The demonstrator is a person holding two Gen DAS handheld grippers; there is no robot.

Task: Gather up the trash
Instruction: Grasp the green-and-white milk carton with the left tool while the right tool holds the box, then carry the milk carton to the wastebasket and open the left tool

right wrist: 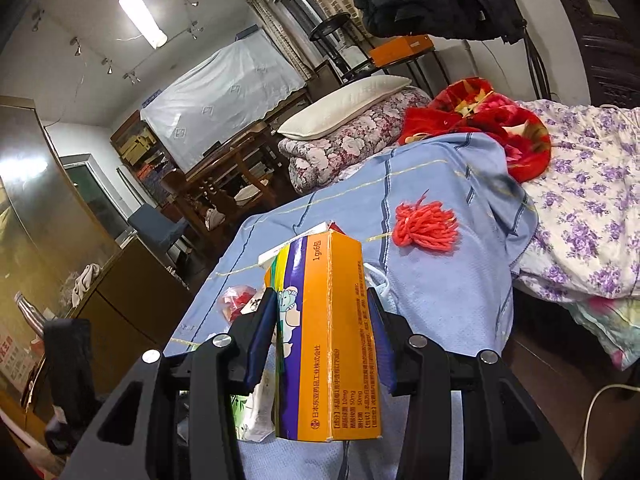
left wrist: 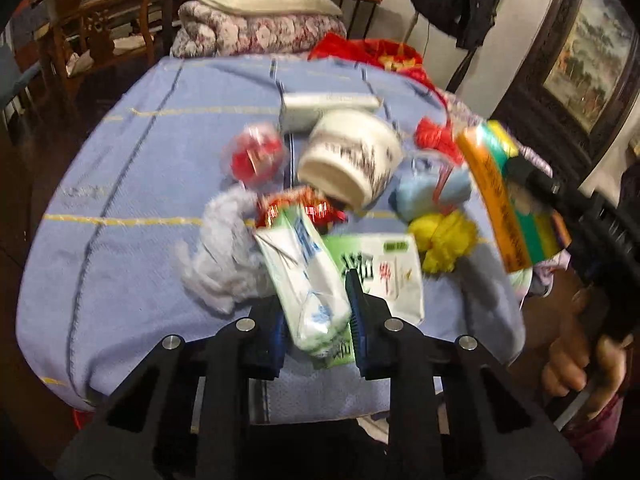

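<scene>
The left hand-held gripper [left wrist: 320, 312] pinches a white and blue packet [left wrist: 306, 280] between its pads, above the blue cloth [left wrist: 132, 184]. It looks light, soft and crinkly, so a mid-body pinch suits it. The right hand-held gripper [right wrist: 322, 332] clamps a stiff, light orange carton [right wrist: 332, 336] by its broad faces.

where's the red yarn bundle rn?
The red yarn bundle lies loose on the blue striped cloth, right of centre in the right wrist view, beyond the orange cardboard box and before the red blanket.
</scene>
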